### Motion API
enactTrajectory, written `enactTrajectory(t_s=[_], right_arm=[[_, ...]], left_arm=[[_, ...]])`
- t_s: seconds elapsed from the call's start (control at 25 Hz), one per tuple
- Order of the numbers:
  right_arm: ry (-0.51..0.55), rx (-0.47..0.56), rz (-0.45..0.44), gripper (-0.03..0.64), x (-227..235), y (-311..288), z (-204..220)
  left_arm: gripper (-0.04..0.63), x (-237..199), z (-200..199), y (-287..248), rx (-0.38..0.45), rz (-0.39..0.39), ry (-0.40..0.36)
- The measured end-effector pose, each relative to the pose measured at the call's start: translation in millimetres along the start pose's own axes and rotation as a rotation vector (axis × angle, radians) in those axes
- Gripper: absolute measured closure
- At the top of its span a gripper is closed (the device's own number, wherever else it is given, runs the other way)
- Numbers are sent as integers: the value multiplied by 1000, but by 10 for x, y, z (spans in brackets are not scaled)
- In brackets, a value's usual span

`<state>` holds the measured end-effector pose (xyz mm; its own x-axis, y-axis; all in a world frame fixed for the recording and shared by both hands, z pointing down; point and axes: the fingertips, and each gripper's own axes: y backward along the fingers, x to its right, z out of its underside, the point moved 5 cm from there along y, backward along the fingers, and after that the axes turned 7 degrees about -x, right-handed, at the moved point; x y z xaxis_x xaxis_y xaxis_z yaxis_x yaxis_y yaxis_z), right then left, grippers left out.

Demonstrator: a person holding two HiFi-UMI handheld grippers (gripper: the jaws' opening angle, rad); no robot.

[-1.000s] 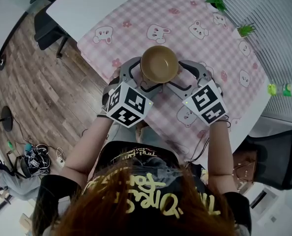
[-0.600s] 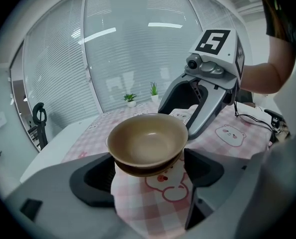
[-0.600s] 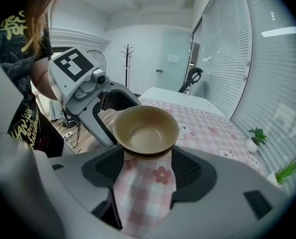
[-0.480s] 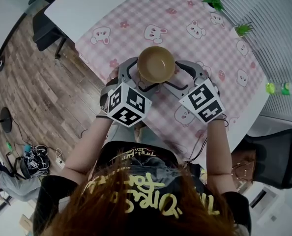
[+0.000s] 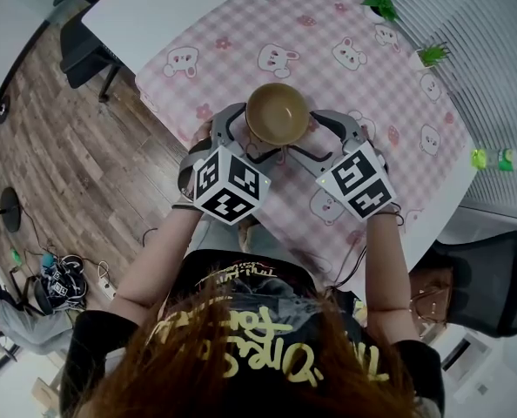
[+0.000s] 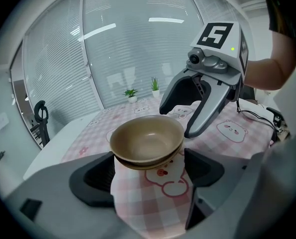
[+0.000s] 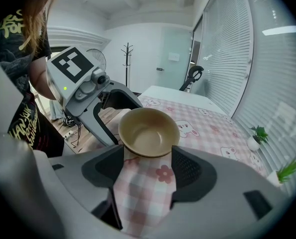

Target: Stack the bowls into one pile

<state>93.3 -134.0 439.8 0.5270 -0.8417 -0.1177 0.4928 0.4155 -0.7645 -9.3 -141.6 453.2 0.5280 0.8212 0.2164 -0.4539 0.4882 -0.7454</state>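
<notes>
— Where are the bowls (image 5: 278, 113)?

— I see the two tan ones nested in one pile on the pink checked tablecloth (image 5: 328, 24), near the tabletop's (image 5: 154, 7) front edge.

— And your grippers?

— My left hand-held gripper (image 6: 148, 166) has its jaws wide, with the pile between their tips, ungripped. My right hand-held gripper (image 7: 147, 166) faces it from the other side, jaws also spread around the pile, holding nothing.

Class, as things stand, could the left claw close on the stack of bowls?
Probably yes. The left claw is open, the bowls sit right at its tips on the tablecloth, and nothing lies between. The right claw flanks the far side.
</notes>
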Motion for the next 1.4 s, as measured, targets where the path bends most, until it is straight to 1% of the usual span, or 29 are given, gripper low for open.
enactTrajectory(t_s=[0.36,0.52,0.72,0.8,1.0,1.2,1.4], right_arm=[[-22,13,1,314,-39,12,14],[-41,23,7,313,-55,50,49],[-86,76,45,314,-76,176,80],[-107,116,76,314,-74,251,58],[-181,266,173,314,-51,500,-42],[-227,400,241,314,-63,783,-181],[-234,541,304,314,-39,1102,-371]], left_arm=[[158,3,65,12,2,0,18],[158,5,78,55,11,-19,26],[158,-16,87,179,54,-27,86],[158,-36,74,244,73,-39,104],[159,-62,-49,445,151,-60,156],[160,-52,-142,626,203,-85,176],[165,-55,-292,850,314,-116,224]])
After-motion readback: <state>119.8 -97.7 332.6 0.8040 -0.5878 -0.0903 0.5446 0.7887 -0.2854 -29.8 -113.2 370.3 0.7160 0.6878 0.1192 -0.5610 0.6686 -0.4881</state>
